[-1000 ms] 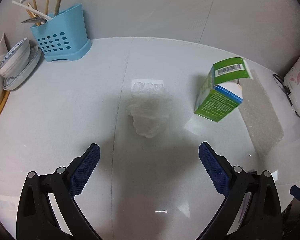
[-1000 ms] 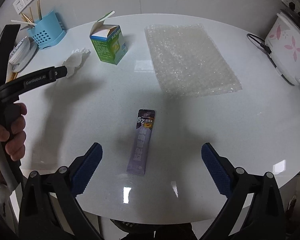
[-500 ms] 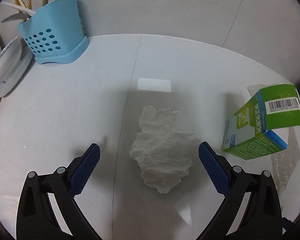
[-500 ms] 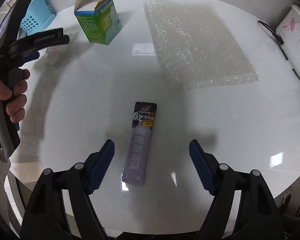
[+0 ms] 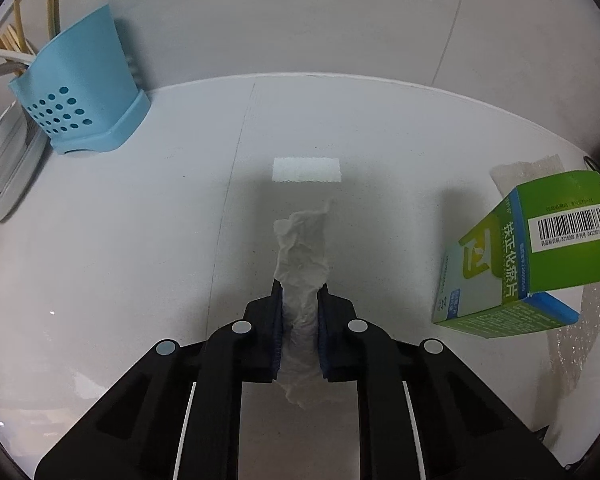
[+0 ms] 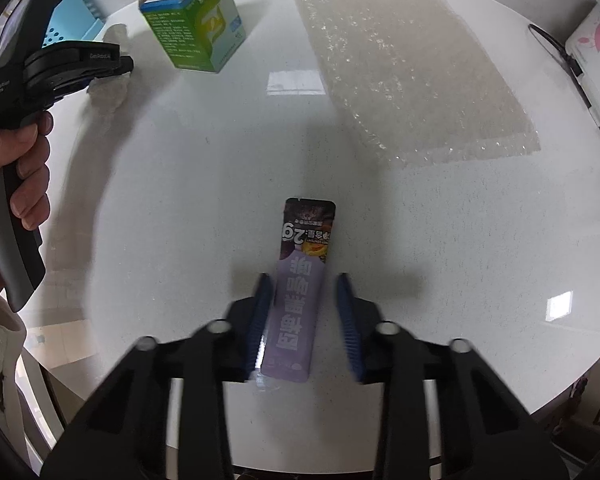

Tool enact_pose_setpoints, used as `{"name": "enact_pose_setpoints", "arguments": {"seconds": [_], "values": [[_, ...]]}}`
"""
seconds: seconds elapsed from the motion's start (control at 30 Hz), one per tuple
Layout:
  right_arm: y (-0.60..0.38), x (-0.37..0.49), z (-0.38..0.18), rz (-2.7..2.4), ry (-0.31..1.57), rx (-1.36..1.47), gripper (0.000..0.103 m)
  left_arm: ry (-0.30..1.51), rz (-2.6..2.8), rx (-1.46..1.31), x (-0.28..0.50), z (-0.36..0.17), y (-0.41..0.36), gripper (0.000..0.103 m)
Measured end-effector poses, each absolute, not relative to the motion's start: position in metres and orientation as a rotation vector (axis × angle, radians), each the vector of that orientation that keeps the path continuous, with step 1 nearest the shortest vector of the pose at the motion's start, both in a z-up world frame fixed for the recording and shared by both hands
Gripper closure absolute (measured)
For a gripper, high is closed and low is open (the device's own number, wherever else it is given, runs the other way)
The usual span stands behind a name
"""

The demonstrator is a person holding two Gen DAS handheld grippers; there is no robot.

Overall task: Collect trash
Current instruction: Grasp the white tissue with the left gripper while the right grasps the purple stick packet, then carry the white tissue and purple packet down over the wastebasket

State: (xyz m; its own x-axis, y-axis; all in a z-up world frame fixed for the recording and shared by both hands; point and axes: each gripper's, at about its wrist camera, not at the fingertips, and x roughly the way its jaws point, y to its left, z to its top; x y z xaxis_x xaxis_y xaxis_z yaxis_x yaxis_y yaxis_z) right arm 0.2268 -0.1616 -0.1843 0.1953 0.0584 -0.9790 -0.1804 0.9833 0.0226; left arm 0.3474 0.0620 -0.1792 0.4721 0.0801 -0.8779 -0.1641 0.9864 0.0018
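Left gripper: jaws closing, blue pads pressed against both sides of a crumpled white tissue, which is squeezed into a narrow upright strip and sticks out beyond the fingertips. The tissue's lower end trails on the white table.

Right gripper: jaws closing around a purple sachet lying flat on the table near its front edge. The left pad is at the sachet's edge; the right pad stands just clear of it, so no firm grip is evident.

To the near left in the right wrist view, a hand grips the left gripper's handle.

Further back, an open green carton stands right of the tissue. A sheet of bubble wrap lies flat at far right of the carton.

At far left against the wall, a blue utensil holder stands beside stacked plates.
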Motion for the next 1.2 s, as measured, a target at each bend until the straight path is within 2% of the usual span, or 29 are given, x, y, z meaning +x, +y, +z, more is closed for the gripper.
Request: {"name": "enact_pose_setpoints", "arguments": {"seconds": [0.27,1.2], "values": [[-0.164,0.224,-0.181,0.188,1.362,-0.081,0.093,1.058,0.156,-0.109,0.325,-0.170,0.063,0.094],[-0.200,0.181,-0.133,0.179,1.209,-0.075,0.093,1.013,0.118,-0.071,0.225,-0.111,0.020,0.094]]}}
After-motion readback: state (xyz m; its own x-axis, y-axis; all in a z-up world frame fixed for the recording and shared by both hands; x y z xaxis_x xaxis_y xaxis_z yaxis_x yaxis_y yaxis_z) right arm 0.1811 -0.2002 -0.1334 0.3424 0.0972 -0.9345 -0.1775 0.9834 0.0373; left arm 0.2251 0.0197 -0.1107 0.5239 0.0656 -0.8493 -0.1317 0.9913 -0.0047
